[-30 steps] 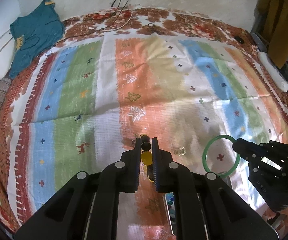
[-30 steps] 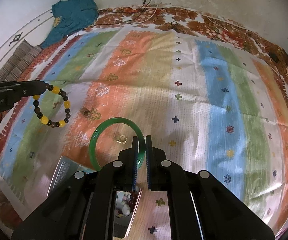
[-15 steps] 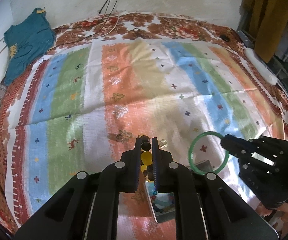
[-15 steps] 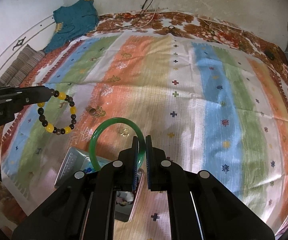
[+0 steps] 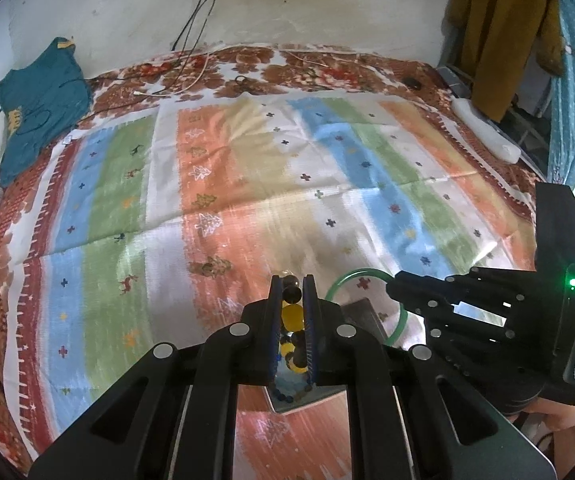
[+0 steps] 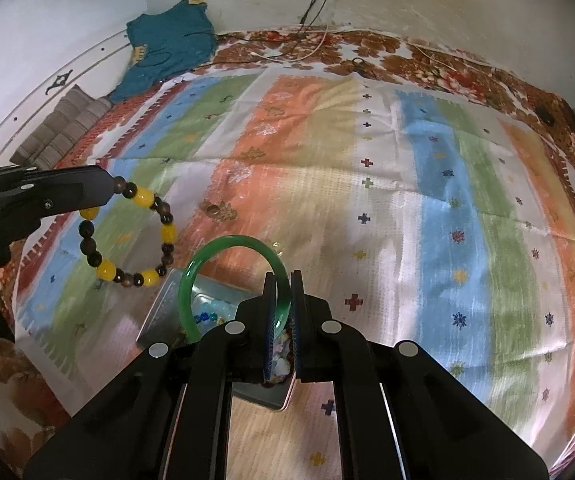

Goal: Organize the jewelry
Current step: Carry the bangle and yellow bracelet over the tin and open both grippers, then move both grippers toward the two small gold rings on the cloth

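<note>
Jewelry under handling comprises a green bangle (image 6: pixel 234 276), pinched at its rim between the fingers of the right gripper (image 6: pixel 283 280), and a beaded bracelet (image 6: pixel 127 236) of yellow and dark beads, pinched by a few beads in the left gripper (image 5: pixel 292 286); both hang above an open metal tin (image 6: pixel 175 304) of loose beads that lies on the striped bedspread (image 6: pixel 427 200). Judged rigid, smooth and breakable, the bangle suits this rim grip but may slip or pivot. Judged light and limp on its cord, the bracelet sags, so lower it until beads rest in the tin.
</note>
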Motion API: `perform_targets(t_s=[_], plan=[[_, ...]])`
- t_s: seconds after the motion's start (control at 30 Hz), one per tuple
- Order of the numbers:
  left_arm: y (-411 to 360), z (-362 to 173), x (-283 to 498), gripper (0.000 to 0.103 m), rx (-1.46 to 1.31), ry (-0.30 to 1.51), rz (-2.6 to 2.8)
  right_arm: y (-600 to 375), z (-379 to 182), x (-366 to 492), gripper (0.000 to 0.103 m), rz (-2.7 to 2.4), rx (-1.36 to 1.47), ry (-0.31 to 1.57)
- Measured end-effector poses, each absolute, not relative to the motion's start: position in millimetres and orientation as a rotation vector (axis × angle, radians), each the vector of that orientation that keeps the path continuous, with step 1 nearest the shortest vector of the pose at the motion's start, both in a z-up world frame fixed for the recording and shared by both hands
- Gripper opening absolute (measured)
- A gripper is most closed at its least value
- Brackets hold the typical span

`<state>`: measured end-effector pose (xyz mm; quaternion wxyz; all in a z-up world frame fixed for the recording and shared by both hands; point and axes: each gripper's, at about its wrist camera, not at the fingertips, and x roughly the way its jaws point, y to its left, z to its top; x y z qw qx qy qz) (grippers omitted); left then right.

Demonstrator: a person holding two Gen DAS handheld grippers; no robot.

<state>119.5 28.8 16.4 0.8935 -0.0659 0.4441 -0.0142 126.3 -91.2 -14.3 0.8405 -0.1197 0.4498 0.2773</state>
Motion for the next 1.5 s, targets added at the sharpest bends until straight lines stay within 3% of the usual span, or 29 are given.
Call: perform_targets(t_s=[0.5, 0.57, 0.63, 0.67, 0.73, 0.87, 1.27, 1.5], plan=[[17, 6, 102, 0.009, -0.121, 0.943, -0.028, -89, -15, 104, 0.008, 0.633, -0.26, 0.955], [20, 4, 103, 0.01, -0.138, 0.956, -0.012, -91, -16, 107, 0.014, 0.632, -0.237, 0.971], [29, 2, 106, 0.016, -0.156, 0.964, 0.02, -94, -18, 111, 0.046, 0.604, -0.229, 0.978], [32, 1, 107, 0.018, -0.16, 0.963, 0.03, -95, -19, 113, 0.047, 0.596, -0.227, 0.98], [40, 0, 108, 0.02, -0.161, 0.965, 0.065, -96, -20, 117, 0.047, 0.58, -0.228, 0.988], [54, -6, 115, 0.034, -0.184, 0.984, 0.104, -93, -26, 123, 0.047, 0.568, -0.238, 1.01], [84, -26, 149, 0.052, -0.25, 1.023, 0.2, -68, -39, 142, 0.049, 0.579, -0.28, 1.05], [97, -45, 174, 0.052, -0.27, 1.074, 0.226, -52, -47, 152, 0.053, 0.593, -0.274, 1.084]])
